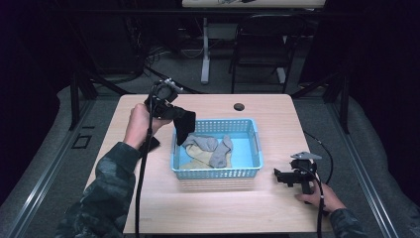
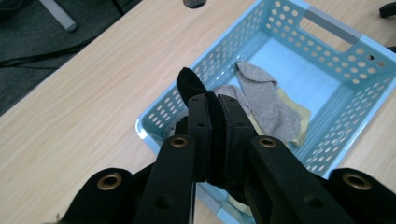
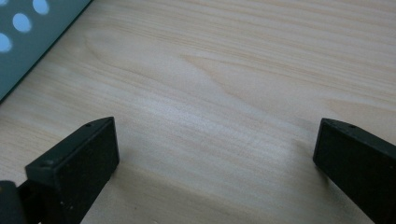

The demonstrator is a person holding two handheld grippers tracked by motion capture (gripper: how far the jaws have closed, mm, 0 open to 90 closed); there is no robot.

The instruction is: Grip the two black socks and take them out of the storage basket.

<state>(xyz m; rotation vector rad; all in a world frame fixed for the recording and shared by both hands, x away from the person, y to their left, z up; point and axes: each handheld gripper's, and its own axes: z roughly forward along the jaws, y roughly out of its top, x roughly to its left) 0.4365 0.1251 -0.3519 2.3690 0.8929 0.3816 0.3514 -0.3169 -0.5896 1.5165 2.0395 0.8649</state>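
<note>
The high view looks forward and down over the whole table [image 1: 148, 198]. The left gripper view hangs above the blue basket [image 2: 343, 35], shared with it; the right gripper view skims the tabletop.

1. No readable text, labels, brands, numbers or signs in any view.
2. Blue basket [image 2: 327, 29] ahead of the left jaws: plain perforated plastic, no markings legible.
3. Surface [image 3: 224, 84] between the right jaws: bare wood grain, nothing printed.
</note>
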